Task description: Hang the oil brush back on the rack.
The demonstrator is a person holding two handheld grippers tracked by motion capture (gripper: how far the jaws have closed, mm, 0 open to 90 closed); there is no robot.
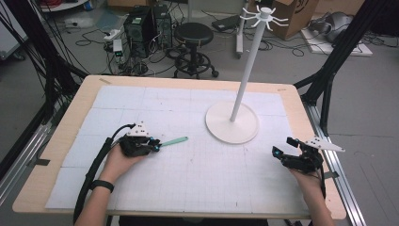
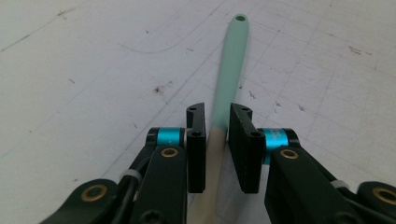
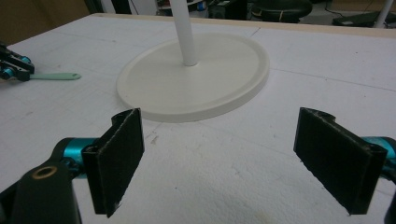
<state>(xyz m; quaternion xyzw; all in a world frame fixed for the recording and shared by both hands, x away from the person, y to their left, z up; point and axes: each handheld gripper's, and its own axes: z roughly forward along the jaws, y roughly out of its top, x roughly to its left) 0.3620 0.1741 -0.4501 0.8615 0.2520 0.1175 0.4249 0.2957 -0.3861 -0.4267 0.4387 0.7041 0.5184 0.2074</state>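
High view is showing the left gripper [image 1: 151, 144] lying low on the white mat [image 1: 188, 188] at the lower left of the frame, its jaws lying along a mint-green utensil [image 1: 173, 141] whose handle is sticking out toward the centre of the frame. Left gripper view is showing that utensil [image 2: 231, 65] running up from between the two black jaws, green at its far end with a small hole in the tip and turning cream where it is passing between the pads. The jaws are sitting narrow around it, the right pad at its edge; whether both pads are pressing on it I cannot tell. Right gripper [image 1: 288, 149] is hovering at the lower right, jaws spread wide with nothing between them. Right gripper view is looking past those pads at the round white base [image 3: 196, 74] of a pole stand, well apart from the utensil.
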